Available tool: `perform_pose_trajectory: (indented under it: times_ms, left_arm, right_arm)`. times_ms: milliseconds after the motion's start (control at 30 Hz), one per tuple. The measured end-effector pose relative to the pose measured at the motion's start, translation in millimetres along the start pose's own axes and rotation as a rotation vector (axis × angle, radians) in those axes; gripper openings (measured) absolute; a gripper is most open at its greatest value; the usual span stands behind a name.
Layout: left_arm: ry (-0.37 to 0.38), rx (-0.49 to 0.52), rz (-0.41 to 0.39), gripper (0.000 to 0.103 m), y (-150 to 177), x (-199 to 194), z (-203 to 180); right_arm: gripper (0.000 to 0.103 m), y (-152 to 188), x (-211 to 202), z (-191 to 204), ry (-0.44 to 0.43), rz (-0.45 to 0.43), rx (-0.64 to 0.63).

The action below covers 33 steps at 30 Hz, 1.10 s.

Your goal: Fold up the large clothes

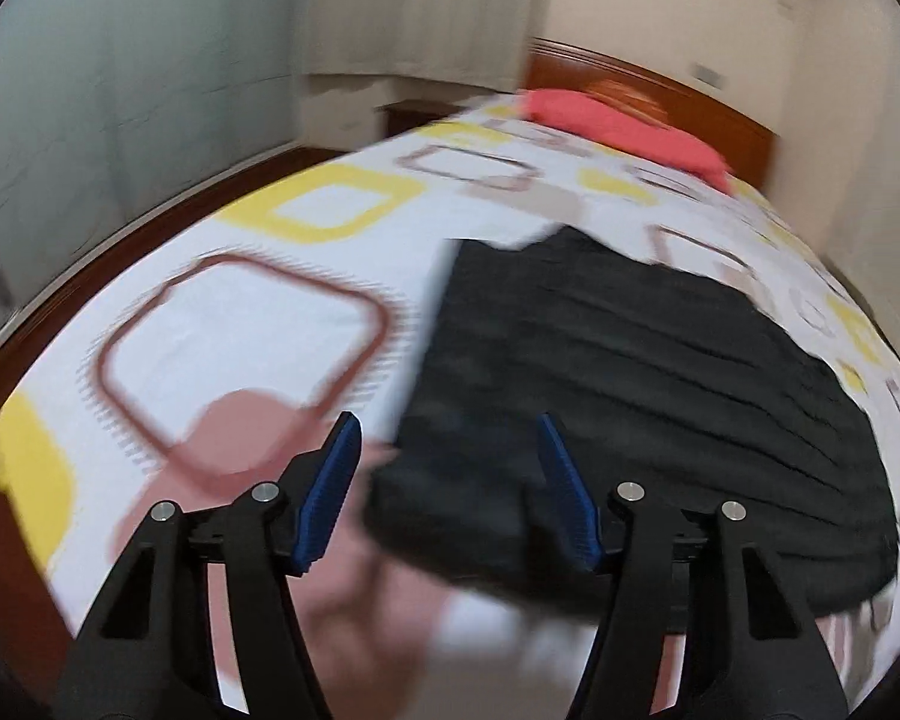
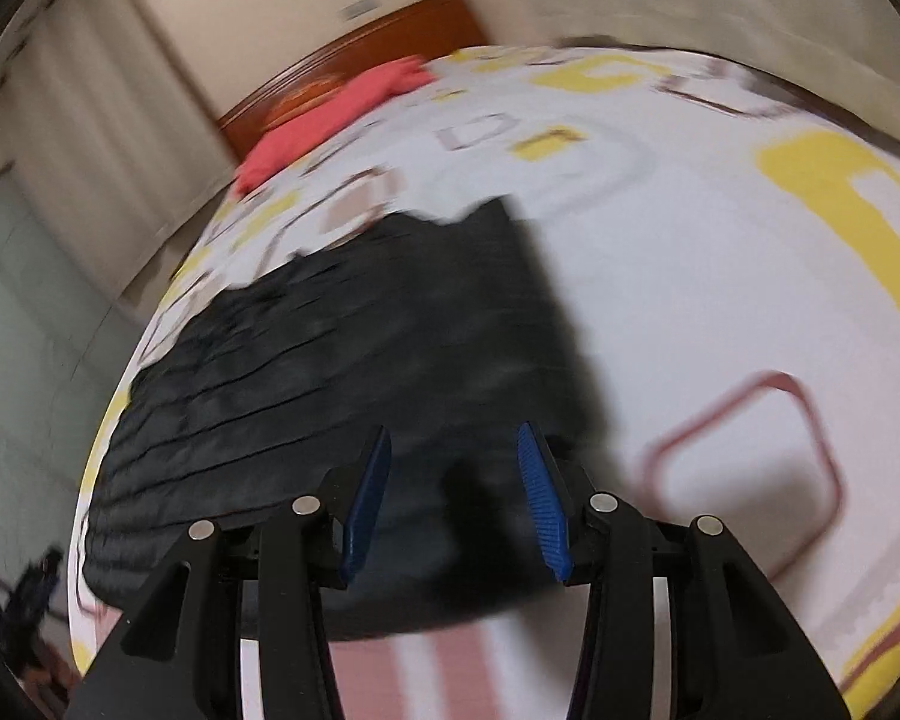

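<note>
A black quilted garment (image 1: 630,372) lies spread on the bed, folded into a rough rectangle; it also shows in the right wrist view (image 2: 354,372). My left gripper (image 1: 447,438) is open and empty, held above the garment's near left corner. My right gripper (image 2: 453,444) is open and empty, held above the garment's near right corner. Both views are blurred by motion. The blue pads (image 1: 330,492) hold nothing.
The bed has a white sheet (image 1: 240,324) with yellow and brown squares. A red cloth (image 1: 618,132) lies near the wooden headboard (image 1: 690,96). Walls and a curtain stand behind. The bed's edge and dark floor (image 1: 6,360) run along the left.
</note>
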<state>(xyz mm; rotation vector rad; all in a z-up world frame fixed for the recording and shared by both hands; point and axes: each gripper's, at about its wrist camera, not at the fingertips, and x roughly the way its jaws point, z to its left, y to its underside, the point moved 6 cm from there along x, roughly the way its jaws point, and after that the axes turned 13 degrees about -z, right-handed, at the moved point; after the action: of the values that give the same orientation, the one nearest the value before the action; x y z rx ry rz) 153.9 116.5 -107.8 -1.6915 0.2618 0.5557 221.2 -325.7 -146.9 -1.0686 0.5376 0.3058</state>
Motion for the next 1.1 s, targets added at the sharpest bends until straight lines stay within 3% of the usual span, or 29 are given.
perform_pose_trajectory:
  times_ms: [200, 333, 467, 667, 833, 1100]
  left_arm:
    - [0.124, 0.102, 0.086, 0.052, 3, 41, -85]
    - [0.135, 0.144, 0.093, 0.051, -1, 68, -126]
    - [0.109, 0.192, 0.099, 0.049, 2, 89, -144]
    - [0.072, 0.229, 0.102, 0.048, 13, 112, -153]
    - [0.060, 0.282, 0.063, 0.047, 28, 122, -157]
    - [0.072, 0.283, 0.055, 0.046, 33, 123, -157]
  right_arm:
    - [0.044, 6, 40, 82, -0.091, 0.054, -0.150]
    - [0.044, -1, 65, 129, -0.126, 0.058, -0.196]
    - [0.044, 4, 91, 158, -0.105, 0.051, -0.292]
    - [0.044, 30, 128, 157, -0.052, 0.115, -0.337]
    - [0.044, 42, 138, 155, -0.032, 0.103, -0.364]
    - [0.044, 50, 138, 156, -0.021, 0.067, -0.380]
